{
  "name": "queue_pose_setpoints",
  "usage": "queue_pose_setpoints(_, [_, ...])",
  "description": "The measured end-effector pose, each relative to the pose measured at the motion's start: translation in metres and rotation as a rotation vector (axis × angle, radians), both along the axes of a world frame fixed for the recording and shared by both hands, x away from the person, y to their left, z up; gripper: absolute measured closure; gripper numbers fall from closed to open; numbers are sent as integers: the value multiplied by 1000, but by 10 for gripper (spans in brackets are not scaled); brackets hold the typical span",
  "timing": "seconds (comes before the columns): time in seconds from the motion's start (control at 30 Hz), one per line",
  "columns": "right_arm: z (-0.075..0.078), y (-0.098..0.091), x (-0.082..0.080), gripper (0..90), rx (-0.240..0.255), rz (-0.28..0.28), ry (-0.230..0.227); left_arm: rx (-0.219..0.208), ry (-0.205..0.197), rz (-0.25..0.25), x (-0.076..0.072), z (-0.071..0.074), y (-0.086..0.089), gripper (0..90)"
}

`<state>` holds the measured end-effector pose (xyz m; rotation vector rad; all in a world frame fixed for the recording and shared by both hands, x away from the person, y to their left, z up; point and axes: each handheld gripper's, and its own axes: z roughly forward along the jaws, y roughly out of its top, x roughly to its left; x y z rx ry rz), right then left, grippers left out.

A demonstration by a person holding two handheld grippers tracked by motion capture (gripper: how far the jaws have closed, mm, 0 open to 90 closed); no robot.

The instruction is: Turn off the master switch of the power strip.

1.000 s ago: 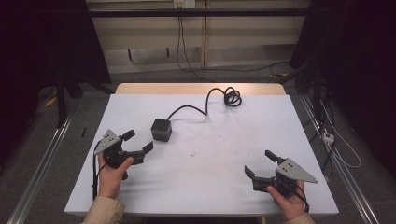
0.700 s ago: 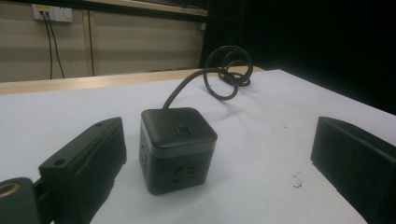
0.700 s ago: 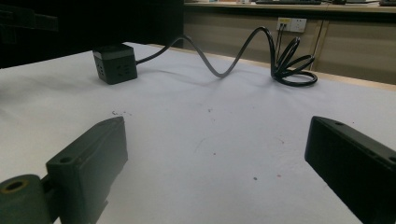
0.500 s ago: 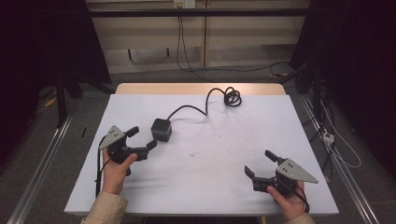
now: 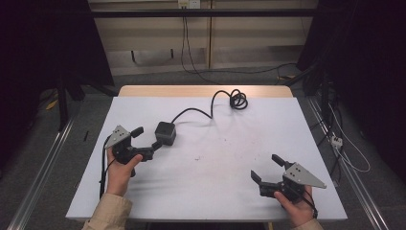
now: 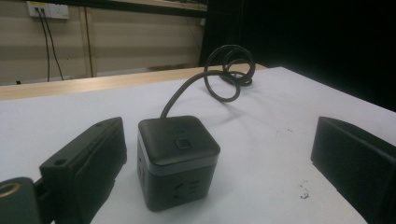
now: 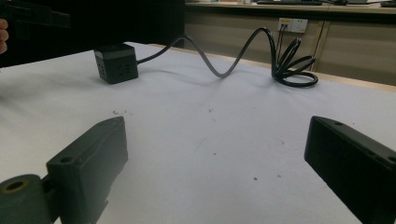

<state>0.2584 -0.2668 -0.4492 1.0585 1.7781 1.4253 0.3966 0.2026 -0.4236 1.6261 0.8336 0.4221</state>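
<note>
Your left hand-held gripper (image 5: 143, 139) is held low over the left half of the worktop (image 5: 215, 187), jaws spread wide and pointing toward the cube (image 5: 164, 133). Your forearm comes in from the bottom edge, wrist straight, fingers wrapped round the handle. In the left gripper view the cube (image 6: 177, 158) sits between the jaws, close to the left one, with a gap on each side; neither jaw touches it.

Your right hand-held gripper (image 5: 269, 168) rests low over the right front of the worktop, jaws wide apart and holding nothing, well apart from the cube.

The cube is a dark, matte block with rounded edges. It has a small square button on top, a lighter band below the top cap and socket slots in its side faces. A thick black cable (image 5: 198, 112) leaves its far side, arches across the worktop and ends in a loose coil (image 5: 238, 99) near the far edge. The worktop is flat, white and matte, with a few dark specks near its middle. The jaws are black blocks with flat inner faces.

Compared with half a second ago, your left hand-held gripper has advanced toward the cube, so its jaws now flank it. Your right hand-held gripper, the cube and the cable have not moved.
</note>
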Motion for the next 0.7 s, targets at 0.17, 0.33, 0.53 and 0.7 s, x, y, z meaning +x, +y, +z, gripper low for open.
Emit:
queue_pose_setpoints(0.17, [0,-1,0,56,1,1,0,-6,-6,-7,2,0,-2,31])
queue_pose_setpoints(0.33, [0,0,0,58,1,0,-8,-8,-3,-4,4,0,-2,31])
queue_pose_setpoints(0.53, [0,0,0,60,0,1,-10,1,4,-8,8,2,-5,31])
queue_pose_setpoints(0.7, [0,-1,0,59,1,0,-8,10,5,-4,11,1,-6,32])
